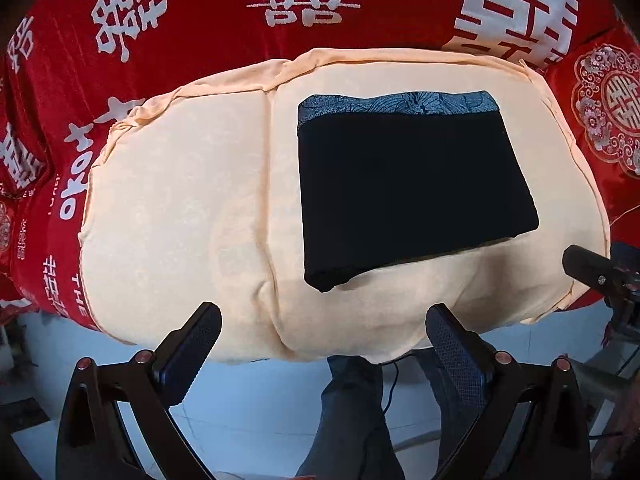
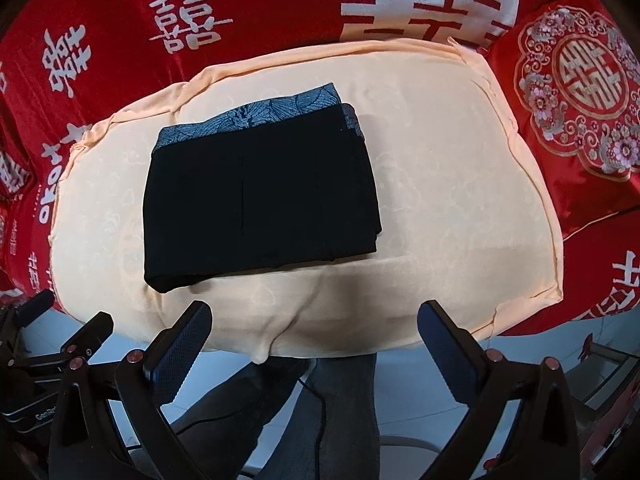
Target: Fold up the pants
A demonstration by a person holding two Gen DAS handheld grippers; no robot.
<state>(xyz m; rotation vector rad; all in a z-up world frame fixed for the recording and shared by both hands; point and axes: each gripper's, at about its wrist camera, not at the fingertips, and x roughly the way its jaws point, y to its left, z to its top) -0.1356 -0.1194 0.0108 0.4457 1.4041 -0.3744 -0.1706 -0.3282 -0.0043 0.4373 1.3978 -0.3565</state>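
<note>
Black pants (image 1: 412, 188) lie folded into a flat rectangle on a cream cloth (image 1: 180, 208), with a blue patterned waistband (image 1: 396, 105) along the far edge. They also show in the right wrist view (image 2: 260, 196), left of centre. My left gripper (image 1: 324, 328) is open and empty, held back over the cloth's near edge, clear of the pants. My right gripper (image 2: 314, 326) is open and empty, also at the near edge. The right gripper's finger (image 1: 588, 268) shows at the right of the left wrist view.
The cream cloth (image 2: 460, 200) lies on a red bedspread (image 1: 200, 32) with white characters. A red embroidered cushion (image 2: 576, 92) sits at the right. Below the bed edge are a pale floor (image 1: 248, 412), the person's legs (image 1: 348, 420) and a black cable (image 2: 320, 420).
</note>
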